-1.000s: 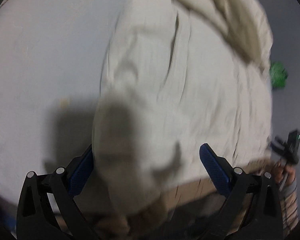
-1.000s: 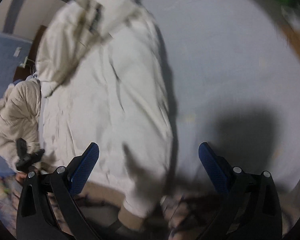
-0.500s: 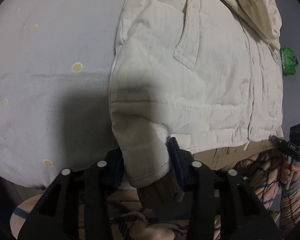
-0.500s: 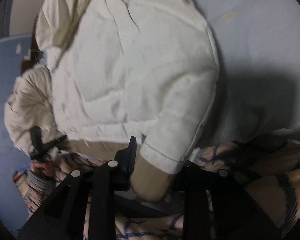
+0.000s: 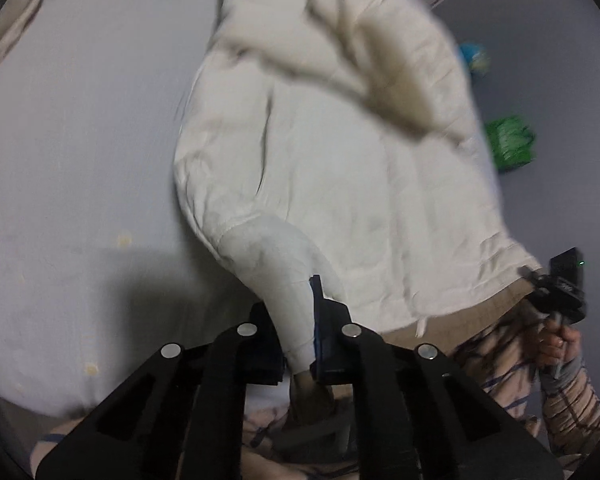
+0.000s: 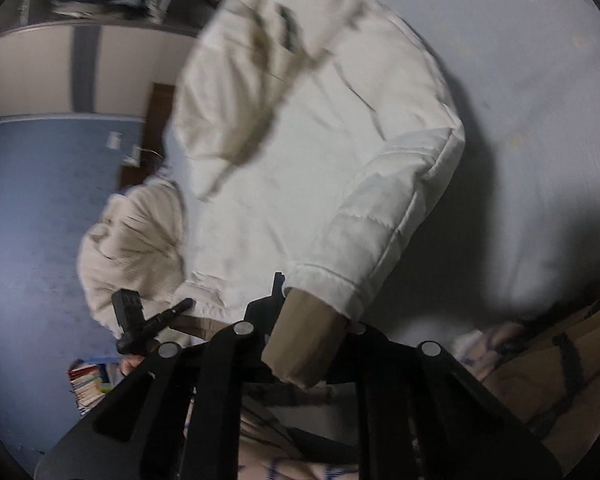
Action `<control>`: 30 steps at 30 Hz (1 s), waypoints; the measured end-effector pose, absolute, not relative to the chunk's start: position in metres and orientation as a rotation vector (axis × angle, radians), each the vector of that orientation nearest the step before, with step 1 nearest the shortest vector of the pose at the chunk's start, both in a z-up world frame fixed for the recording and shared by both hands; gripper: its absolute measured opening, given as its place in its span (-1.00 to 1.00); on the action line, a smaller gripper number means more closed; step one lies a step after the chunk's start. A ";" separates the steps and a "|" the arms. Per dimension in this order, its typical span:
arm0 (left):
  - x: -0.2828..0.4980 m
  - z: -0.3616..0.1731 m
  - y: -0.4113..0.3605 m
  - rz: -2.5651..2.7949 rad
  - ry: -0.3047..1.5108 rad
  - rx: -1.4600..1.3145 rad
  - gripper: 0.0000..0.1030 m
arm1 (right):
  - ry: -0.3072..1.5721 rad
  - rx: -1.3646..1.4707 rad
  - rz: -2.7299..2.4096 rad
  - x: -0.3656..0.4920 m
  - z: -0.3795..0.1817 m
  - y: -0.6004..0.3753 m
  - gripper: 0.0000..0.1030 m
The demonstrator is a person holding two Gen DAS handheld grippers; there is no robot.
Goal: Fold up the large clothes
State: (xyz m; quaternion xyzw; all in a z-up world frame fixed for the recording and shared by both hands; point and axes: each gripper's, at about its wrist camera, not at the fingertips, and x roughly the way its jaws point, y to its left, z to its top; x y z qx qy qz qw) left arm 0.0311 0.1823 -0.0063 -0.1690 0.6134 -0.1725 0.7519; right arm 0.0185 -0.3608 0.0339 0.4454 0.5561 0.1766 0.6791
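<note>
Hanging between both jaws, jacket (image 5: 340, 184) sleeves pinched, right closing

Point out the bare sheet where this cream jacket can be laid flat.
Bare pale sheet lies left of the cream padded jacket in the left wrist view, and right of it in the right wrist view. Crowded: the near edge, where both grippers clamp the sleeves.

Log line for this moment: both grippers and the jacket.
left gripper: shut on left sleeve | right gripper: closing on right cuff | jacket: on bed
</note>
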 end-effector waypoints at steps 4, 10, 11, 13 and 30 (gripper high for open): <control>0.036 0.033 0.192 -0.406 1.205 -0.441 -0.83 | 1.126 1.059 0.431 0.030 0.059 -0.366 -0.80; 0.048 0.070 0.200 -0.440 1.031 -0.619 -0.84 | 0.959 1.142 0.464 0.054 0.093 -0.384 -0.80; 0.049 0.072 0.201 -0.441 1.015 -0.651 -0.84 | 0.932 1.158 0.467 0.058 0.098 -0.387 -0.80; 0.057 0.078 0.202 -0.436 0.980 -0.710 -0.84 | 0.892 1.174 0.467 0.063 0.104 -0.391 -0.80; 0.165 0.106 0.209 -0.422 0.889 -0.871 -0.84 | 0.685 1.321 0.387 0.194 0.124 -0.421 -0.80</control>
